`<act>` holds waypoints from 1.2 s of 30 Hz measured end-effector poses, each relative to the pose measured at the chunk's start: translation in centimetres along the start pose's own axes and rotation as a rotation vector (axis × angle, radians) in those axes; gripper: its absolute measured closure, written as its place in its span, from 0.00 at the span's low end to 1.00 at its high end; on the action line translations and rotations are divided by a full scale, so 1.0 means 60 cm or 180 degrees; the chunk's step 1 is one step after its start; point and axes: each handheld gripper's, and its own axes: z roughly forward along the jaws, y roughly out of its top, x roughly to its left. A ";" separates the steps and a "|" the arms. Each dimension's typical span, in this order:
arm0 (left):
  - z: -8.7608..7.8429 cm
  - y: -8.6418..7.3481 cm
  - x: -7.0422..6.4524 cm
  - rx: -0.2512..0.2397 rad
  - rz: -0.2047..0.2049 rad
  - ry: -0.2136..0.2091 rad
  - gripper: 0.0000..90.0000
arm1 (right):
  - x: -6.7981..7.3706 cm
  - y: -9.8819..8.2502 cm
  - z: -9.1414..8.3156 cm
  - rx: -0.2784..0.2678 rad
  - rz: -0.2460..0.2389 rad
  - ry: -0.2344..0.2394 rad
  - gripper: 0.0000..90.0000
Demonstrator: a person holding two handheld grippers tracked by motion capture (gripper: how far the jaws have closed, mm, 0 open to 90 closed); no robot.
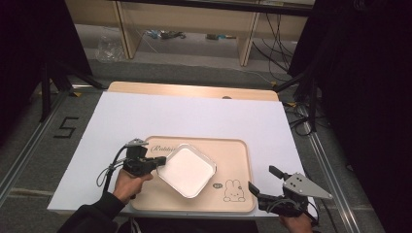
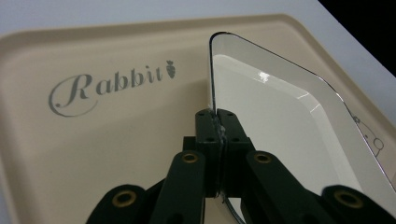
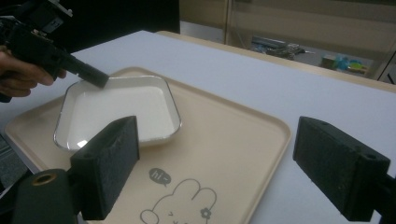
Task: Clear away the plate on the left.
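Square white dish (image 1: 187, 170) with a thin metal rim, lying turned cornerwise on the beige tray (image 1: 233, 150), left of the tray's middle, between the "Rabbit" lettering (image 2: 107, 86) and the printed rabbit drawing (image 1: 233, 190). The left gripper (image 1: 156, 162) has its fingers pressed together on the dish's near-left rim, pinching the thin wall edge-on; in the left gripper view the rim rises straight out of the closed pads, a hold that likely serves to drag or tip the dish rather than lift it flat. The right gripper (image 1: 265, 183) hangs beyond the tray's near-right corner, fingers (image 3: 109, 161) spread wide with nothing between them, apparently kept ready. The tray floor right of the dish is bare up to its raised lip, and the white surface (image 1: 194, 114) beyond the tray lies open on the far side and to both sides.
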 end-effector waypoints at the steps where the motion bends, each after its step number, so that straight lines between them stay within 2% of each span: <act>1: 0.002 -0.003 -0.002 0.0023 -0.0002 -0.0002 0.98 | -0.001 0.000 -0.002 0.0019 -0.0029 -0.0033 0.17; 3: 0.007 -0.008 -0.007 0.0052 0.0013 0.0001 0.98 | -0.001 0.000 -0.001 0.0017 -0.0025 -0.0030 0.17; 5: 0.007 -0.012 -0.009 0.0119 0.0092 0.0005 0.98 | 0.000 0.000 0.000 -0.0004 0.0001 0.0001 0.17; 6: 0.010 -0.015 -0.014 0.0095 0.0046 -0.0003 0.98 | 0.000 0.000 0.000 -0.0003 -0.0001 0.0001 0.17; 8: 0.010 -0.017 -0.016 0.0158 0.0119 0.0009 0.98 | 0.000 0.000 0.000 -0.0009 0.0006 -0.0002 0.17; 9: 0.011 -0.018 -0.017 0.0127 0.0086 -0.0005 0.98 | 0.000 0.000 0.000 -0.0011 -0.0001 -0.0011 0.17; 10: 0.009 -0.018 -0.016 0.0176 0.0154 0.0006 0.98 | 0.000 0.000 -0.002 0.0015 -0.0024 -0.0030 0.17; 11: 0.008 -0.019 -0.016 0.0181 0.0144 0.0004 0.98 | 0.004 -0.001 0.000 -0.0011 0.0074 -0.0010 0.17; 12: 0.008 -0.020 -0.018 0.0164 0.0116 0.0018 0.98 | 0.004 0.000 -0.001 0.0011 0.0084 0.0004 0.17; 13: 0.006 -0.021 -0.019 0.0159 0.0117 0.0029 0.98 | 0.000 0.000 0.000 -0.0006 0.0007 0.0002 0.17; 14: 0.007 -0.022 -0.021 0.0111 0.0069 0.0028 0.98 | 0.000 0.000 0.000 -0.0006 -0.0002 -0.0013 0.17; 15: 0.003 -0.023 -0.019 0.0148 0.0114 0.0033 0.98 | 0.000 0.000 -0.001 0.0011 -0.0017 -0.0026 0.17; 17: 0.001 -0.028 -0.019 0.0115 0.0052 0.0032 0.98 | 0.000 0.000 0.000 -0.0003 0.0004 0.0003 0.17; 19: -0.004 -0.033 -0.017 0.0135 0.0036 0.0011 0.98 | 0.000 0.000 0.000 -0.0002 0.0002 0.0002 0.17; 20: -0.007 -0.034 -0.016 0.0188 0.0069 0.0027 0.98 | -0.001 0.000 -0.001 0.0014 -0.0023 -0.0031 0.17; 21: -0.008 -0.036 -0.017 0.0189 0.0066 0.0041 0.97 | 0.001 -0.001 0.002 -0.0027 0.0017 0.0011 0.17; 22: -0.009 -0.038 -0.020 0.0168 0.0053 0.0027 0.97 | 0.000 0.001 -0.001 0.0030 -0.0027 -0.0033 0.17; 23: -0.013 -0.038 -0.017 0.0254 0.0148 0.0014 0.97 | 0.000 0.000 -0.001 0.0028 -0.0026 -0.0030 0.17; 24: -0.010 -0.040 -0.022 0.0183 0.0071 0.0006 0.97 | 0.000 0.001 -0.001 0.0028 -0.0027 -0.0030 0.17; 27: -0.013 -0.043 -0.020 0.0306 0.0112 -0.0028 0.97 | 0.000 0.000 -0.001 0.0029 -0.0022 -0.0035 0.17; 28: -0.011 -0.046 -0.023 0.0247 0.0016 -0.0031 0.97 | 0.000 0.000 -0.001 0.0029 -0.0022 -0.0037 0.17; 29: -0.010 -0.049 -0.024 0.0273 0.0027 -0.0030 0.97 | 0.000 0.000 -0.001 0.0028 -0.0022 -0.0035 0.17; 30: -0.013 -0.049 -0.023 0.0383 0.0113 -0.0031 0.97 | 0.000 0.000 -0.001 0.0027 -0.0025 -0.0033 0.17; 31: -0.012 -0.051 -0.023 0.0412 0.0141 -0.0031 0.97 | 0.000 0.000 -0.001 0.0029 -0.0024 -0.0033 0.17; 32: -0.009 -0.054 -0.026 0.0370 0.0065 -0.0057 0.97 | 0.000 0.000 -0.001 0.0030 -0.0023 -0.0034 0.17; 33: -0.012 -0.053 -0.024 0.0445 0.0138 -0.0068 0.97 | 0.000 0.000 -0.001 0.0029 -0.0027 -0.0033 0.17; 35: -0.012 -0.054 -0.025 0.0452 0.0133 -0.0083 0.97 | 0.000 0.000 -0.001 0.0028 -0.0027 -0.0035 0.17; 36: -0.010 -0.056 -0.028 0.0381 0.0047 -0.0075 0.97 | 0.000 0.000 -0.001 0.0031 -0.0027 -0.0036 0.17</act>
